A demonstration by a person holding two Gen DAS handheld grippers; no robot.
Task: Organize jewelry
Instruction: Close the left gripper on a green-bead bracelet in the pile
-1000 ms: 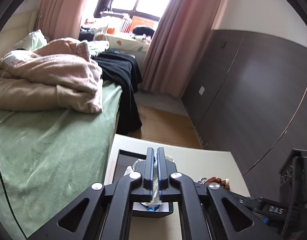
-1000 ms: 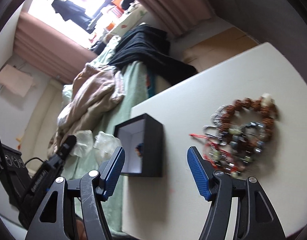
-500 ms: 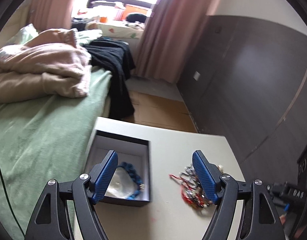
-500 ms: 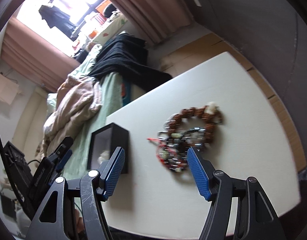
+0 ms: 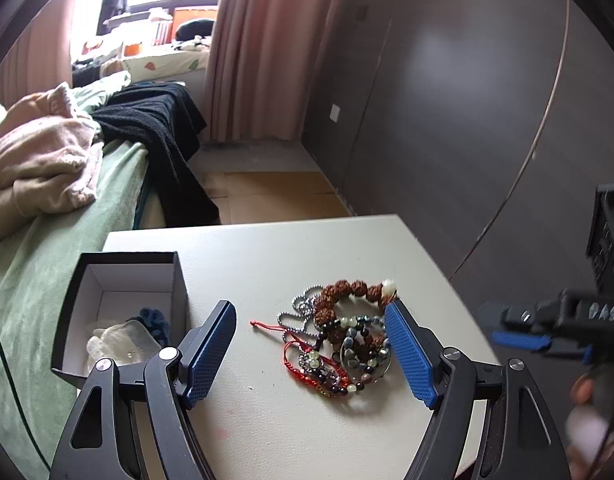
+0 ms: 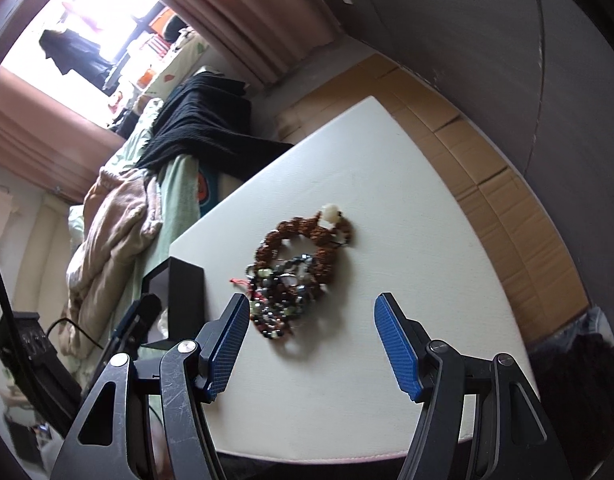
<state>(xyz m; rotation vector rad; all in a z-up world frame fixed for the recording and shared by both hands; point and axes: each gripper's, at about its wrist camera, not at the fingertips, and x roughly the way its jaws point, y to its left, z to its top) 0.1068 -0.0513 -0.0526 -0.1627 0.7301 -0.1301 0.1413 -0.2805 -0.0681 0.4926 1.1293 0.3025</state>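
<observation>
We're hovering the left gripper (image 5: 311, 354), fingers spread, over the jewelry pile (image 5: 339, 344), box (image 5: 121, 312) lying left; right gripper (image 6: 313, 350) also spread.

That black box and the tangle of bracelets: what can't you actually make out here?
- Black cardboard box, left wrist view: the left hand-held gripper cuts off its near corner, part-hiding the pale clear item and blue beads.
- Same box, right wrist view: only its outer wall shows.
- Tangled bracelet pile, right wrist view: blurred, so pieces cannot be counted.
</observation>
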